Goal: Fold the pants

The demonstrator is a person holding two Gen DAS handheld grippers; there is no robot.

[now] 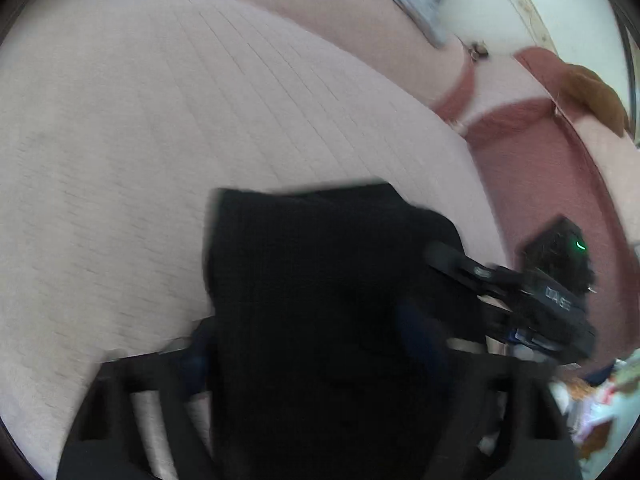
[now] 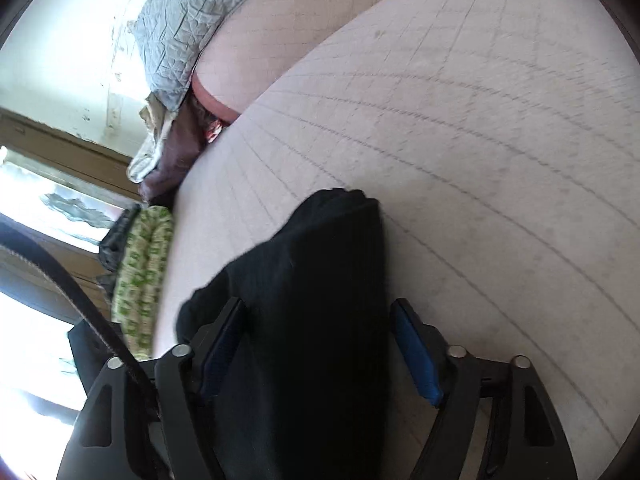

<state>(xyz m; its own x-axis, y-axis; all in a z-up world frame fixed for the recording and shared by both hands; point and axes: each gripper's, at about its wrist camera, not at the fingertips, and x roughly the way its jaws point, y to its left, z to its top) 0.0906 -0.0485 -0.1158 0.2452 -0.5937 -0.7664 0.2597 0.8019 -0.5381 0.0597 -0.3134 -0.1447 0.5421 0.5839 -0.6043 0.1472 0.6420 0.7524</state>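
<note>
The black pants (image 1: 320,280) lie folded on a pale pink quilted bed cover (image 1: 180,120). In the left wrist view the cloth fills the space between my left gripper's (image 1: 308,344) fingers and hides most of them; the jaws stand wide apart. In the right wrist view the pants (image 2: 316,300) lie between my right gripper's (image 2: 320,340) blue-padded fingers (image 2: 416,356), which stand wide apart, cloth against the left pad. The right gripper also shows in the left wrist view (image 1: 520,292), at the pants' right edge.
A grey quilted pillow (image 2: 192,20) and the bed's raised pink edge (image 1: 360,8) lie at the far side. A green patterned cloth (image 2: 140,260) and dark clothes hang off the bed's left side. A dark red sheet (image 1: 540,168) borders the cover on the right.
</note>
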